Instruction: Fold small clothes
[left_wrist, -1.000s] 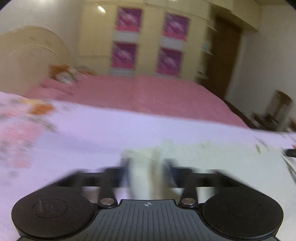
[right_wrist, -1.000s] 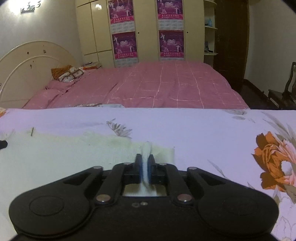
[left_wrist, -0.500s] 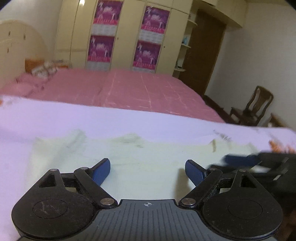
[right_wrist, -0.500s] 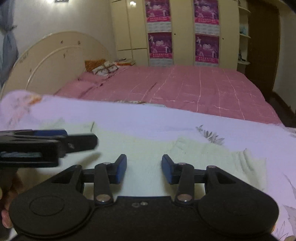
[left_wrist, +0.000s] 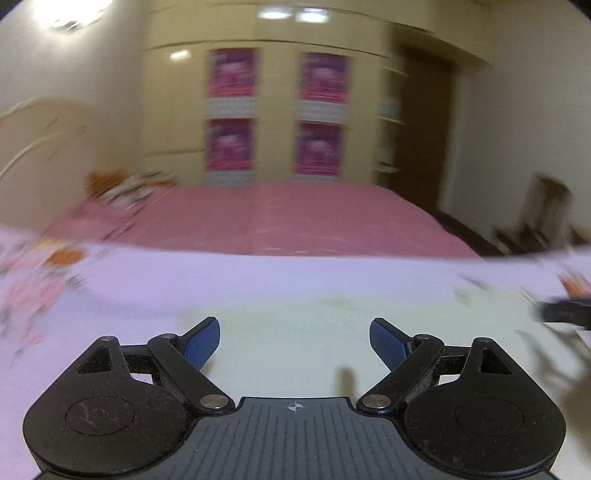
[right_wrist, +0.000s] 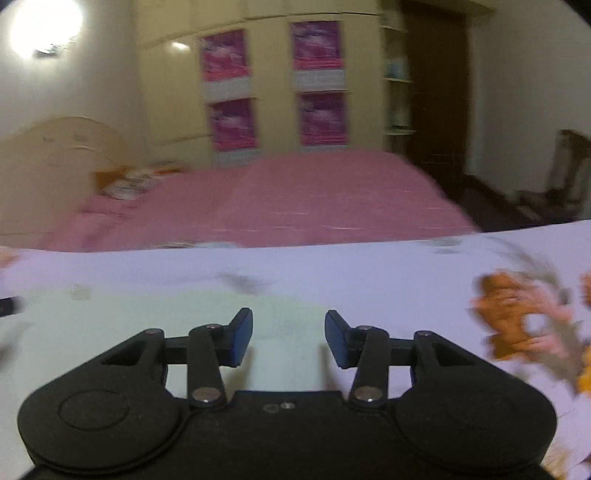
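Observation:
A pale yellow-green small garment lies flat on the white floral sheet. My left gripper is open and empty just above the garment. In the right wrist view the same garment spreads to the left, and my right gripper is open and empty over its right part. The right gripper's dark tip shows at the right edge of the left wrist view. Both views are motion-blurred.
A pink bed with a cream headboard lies behind the sheet. A cream wardrobe with magenta posters stands at the back. A dark door and a wooden chair are at right.
Both grippers were shut on the garment a second ago, then let go and opened. Both cameras have since tilted up and shifted, and the garment lies flat.

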